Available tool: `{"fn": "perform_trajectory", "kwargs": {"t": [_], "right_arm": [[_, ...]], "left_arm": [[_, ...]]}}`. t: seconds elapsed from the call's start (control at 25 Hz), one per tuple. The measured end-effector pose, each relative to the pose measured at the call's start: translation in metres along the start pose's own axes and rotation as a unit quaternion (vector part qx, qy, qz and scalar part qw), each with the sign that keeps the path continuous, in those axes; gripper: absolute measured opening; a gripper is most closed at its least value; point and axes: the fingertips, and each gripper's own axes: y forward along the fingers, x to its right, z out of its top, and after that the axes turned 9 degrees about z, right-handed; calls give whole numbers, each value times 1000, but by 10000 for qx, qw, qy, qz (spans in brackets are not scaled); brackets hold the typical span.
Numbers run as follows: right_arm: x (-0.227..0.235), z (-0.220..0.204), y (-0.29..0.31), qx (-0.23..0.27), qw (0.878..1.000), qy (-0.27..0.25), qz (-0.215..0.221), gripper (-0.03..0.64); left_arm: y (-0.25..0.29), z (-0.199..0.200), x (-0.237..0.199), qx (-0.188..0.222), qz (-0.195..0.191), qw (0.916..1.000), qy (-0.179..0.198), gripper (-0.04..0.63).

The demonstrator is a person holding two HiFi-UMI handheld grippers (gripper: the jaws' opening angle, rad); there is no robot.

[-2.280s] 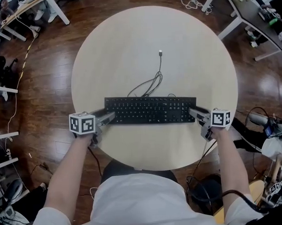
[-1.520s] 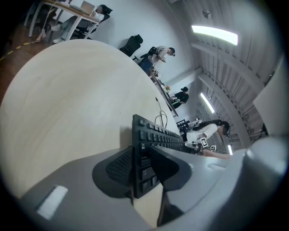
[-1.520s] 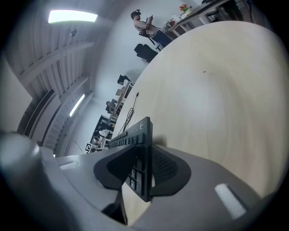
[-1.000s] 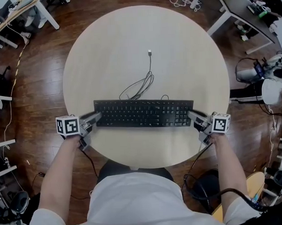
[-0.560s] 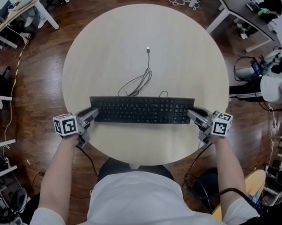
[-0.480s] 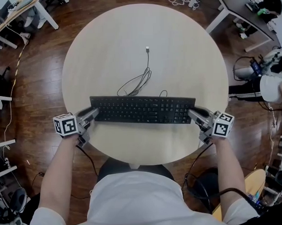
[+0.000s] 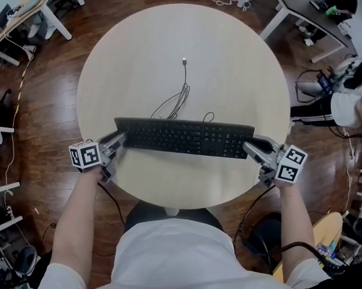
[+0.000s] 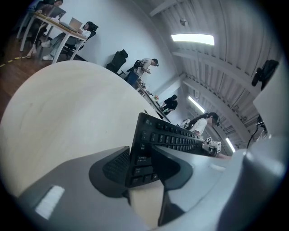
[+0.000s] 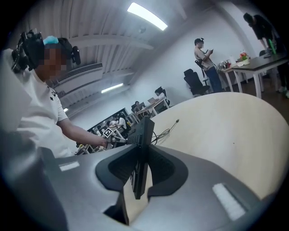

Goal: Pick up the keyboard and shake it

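Observation:
A black keyboard (image 7: 183, 136) hangs just over the near part of the round pale table (image 7: 166, 46), held by its two short ends. My left gripper (image 7: 120, 139) is shut on the left end; its jaws have just been opening a little, with that end (image 8: 171, 135) still wedged between them. My right gripper (image 7: 250, 146) is shut on the right end, which shows edge-on (image 9: 143, 131) between its pads. The keyboard's cable (image 7: 178, 96) loops on the table behind it and ends in a USB plug (image 7: 184, 59). In their own views the left gripper (image 8: 142, 155) and the right gripper (image 9: 141, 164) each straddle the keyboard.
Both grippers sit near the table's front edge, above the dark wooden floor (image 7: 43, 116). White desks stand at the back left (image 7: 40, 18) and back right (image 7: 295, 6). A person (image 7: 348, 102) sits to the right of the table. Loose cables lie on the floor.
The keyboard has come off the table, its right end rising with the right gripper, which has rolled. It now lies slanted in the head view, and the cable has shifted with it.

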Motion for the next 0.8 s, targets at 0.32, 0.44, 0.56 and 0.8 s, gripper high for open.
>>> {"fn": "perform_trajectory", "kwargs": {"t": [0.32, 0.44, 0.56, 0.8], "right_arm": [[-25, 25, -9, -345, 9942, -988, -235, 80], [-36, 26, -8, -640, 9863, -1488, -304, 78], [-45, 20, -5, -1009, 9742, -1974, -422, 72], [-47, -2, -1, -1419, 9562, -2508, -509, 71]], "left_arm": [[7, 13, 12, 127, 84, 9998, 93, 143], [5, 16, 11, 191, 154, 9995, 193, 143], [0, 18, 13, 193, 188, 9992, 302, 141], [-7, 15, 9, 168, 353, 9975, 595, 137]]}}
